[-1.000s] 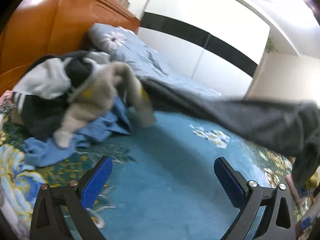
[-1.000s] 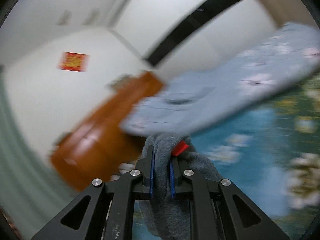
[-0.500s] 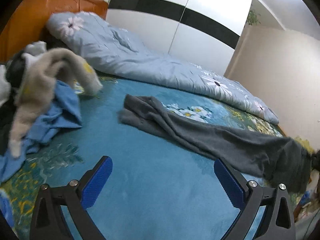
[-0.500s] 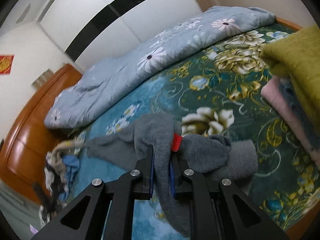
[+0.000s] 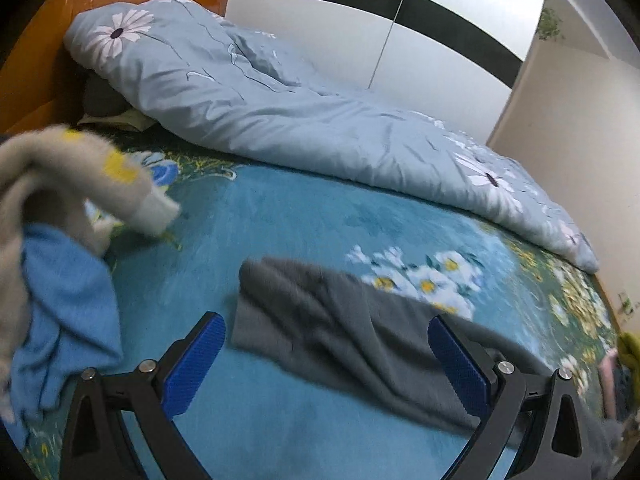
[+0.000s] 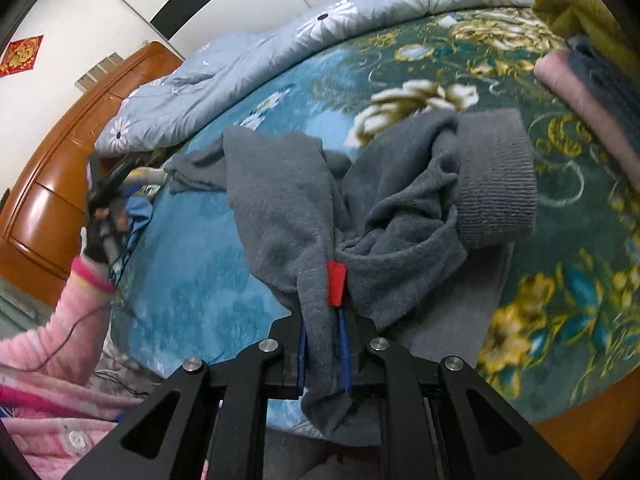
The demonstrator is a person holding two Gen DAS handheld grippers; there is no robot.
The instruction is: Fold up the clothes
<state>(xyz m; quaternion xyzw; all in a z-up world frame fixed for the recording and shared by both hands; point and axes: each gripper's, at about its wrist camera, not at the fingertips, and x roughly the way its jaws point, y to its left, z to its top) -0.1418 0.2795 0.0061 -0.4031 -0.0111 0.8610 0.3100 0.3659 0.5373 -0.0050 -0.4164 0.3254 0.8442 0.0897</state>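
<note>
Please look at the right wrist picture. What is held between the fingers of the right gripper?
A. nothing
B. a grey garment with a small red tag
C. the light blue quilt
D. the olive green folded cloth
B: the right gripper has its fingers closed on the grey garment, just below the red tag.

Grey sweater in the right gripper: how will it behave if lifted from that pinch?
Probably floppy: the grey sweater bunches and drapes around the right gripper. Likely trails, since its far end lies on the bed. The fuzzy knit probably won't slip.
</note>
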